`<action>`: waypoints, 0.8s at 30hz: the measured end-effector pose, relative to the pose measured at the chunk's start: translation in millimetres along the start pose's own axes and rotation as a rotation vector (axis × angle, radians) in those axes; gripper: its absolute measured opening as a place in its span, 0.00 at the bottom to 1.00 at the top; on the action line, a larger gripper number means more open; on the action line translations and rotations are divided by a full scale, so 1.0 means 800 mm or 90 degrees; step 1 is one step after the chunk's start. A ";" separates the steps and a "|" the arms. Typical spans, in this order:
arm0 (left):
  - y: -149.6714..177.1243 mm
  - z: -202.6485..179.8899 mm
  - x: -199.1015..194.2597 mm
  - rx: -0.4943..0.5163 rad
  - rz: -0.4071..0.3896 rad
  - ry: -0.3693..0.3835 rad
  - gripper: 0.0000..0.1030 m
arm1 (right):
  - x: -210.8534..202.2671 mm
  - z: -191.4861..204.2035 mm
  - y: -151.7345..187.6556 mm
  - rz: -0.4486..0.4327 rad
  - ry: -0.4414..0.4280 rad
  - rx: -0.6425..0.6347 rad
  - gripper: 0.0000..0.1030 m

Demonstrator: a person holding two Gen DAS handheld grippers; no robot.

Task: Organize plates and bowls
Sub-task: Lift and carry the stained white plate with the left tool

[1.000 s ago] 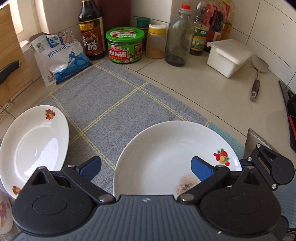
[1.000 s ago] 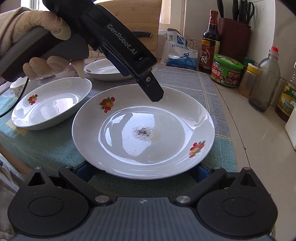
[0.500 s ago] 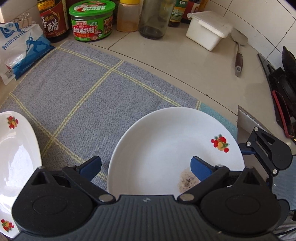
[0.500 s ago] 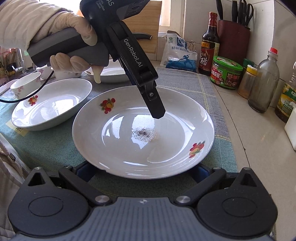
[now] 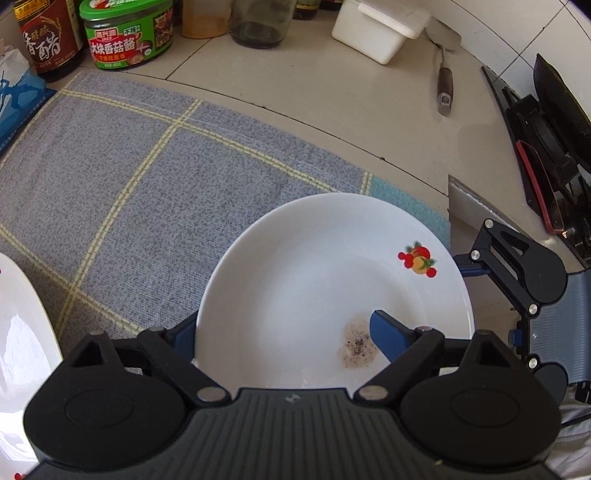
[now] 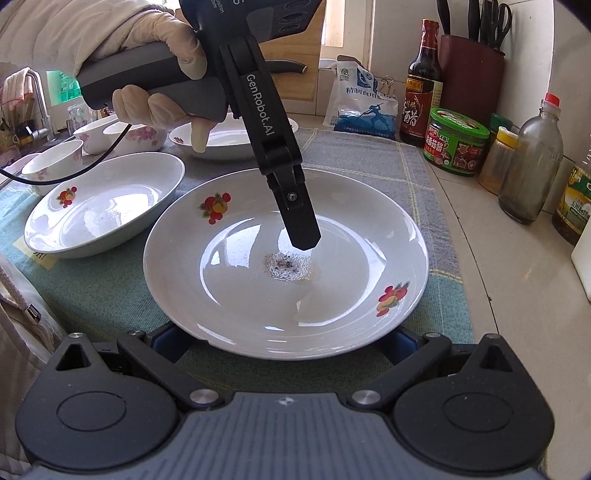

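A white plate with fruit prints and a dirty speck patch (image 6: 288, 266) lies on the grey checked cloth (image 5: 147, 177); it also shows in the left wrist view (image 5: 314, 280). My left gripper (image 5: 284, 328) is open and straddles the plate's near rim, one blue finger (image 5: 388, 328) inside near the specks, the other under the rim. In the right wrist view its finger (image 6: 301, 221) points down into the plate. My right gripper (image 6: 284, 341) is open with both fingers low at the plate's near edge. A second white plate (image 6: 103, 206) lies to the left.
A third plate (image 6: 229, 138) and small flowered bowls (image 6: 122, 134) stand behind. Sauce bottle (image 6: 421, 81), green jar (image 6: 458, 144), glass bottle (image 6: 532, 162), salt bag (image 6: 362, 99), white box (image 5: 380, 29), spatula (image 5: 443, 74) and stove (image 5: 546, 147) line the counter.
My left gripper has come down and forward over the plate, its finger tip now dipping to the speck patch. The right gripper has barely moved.
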State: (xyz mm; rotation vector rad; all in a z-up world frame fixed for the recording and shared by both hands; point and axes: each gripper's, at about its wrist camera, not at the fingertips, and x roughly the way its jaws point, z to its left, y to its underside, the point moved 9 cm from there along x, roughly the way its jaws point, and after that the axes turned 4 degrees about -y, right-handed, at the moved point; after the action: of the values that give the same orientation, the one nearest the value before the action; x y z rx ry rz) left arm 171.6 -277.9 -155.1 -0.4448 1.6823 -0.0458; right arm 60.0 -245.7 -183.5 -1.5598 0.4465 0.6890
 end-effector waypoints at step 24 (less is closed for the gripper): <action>-0.036 0.035 -0.030 -0.035 -0.045 -0.011 0.89 | 0.018 -0.029 -0.036 0.004 -0.005 -0.024 1.00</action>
State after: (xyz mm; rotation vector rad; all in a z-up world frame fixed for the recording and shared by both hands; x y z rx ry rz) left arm 208.4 -290.7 -129.0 -0.5449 1.6535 -0.0484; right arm 93.0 -263.6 -170.8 -1.5913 0.4347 0.7115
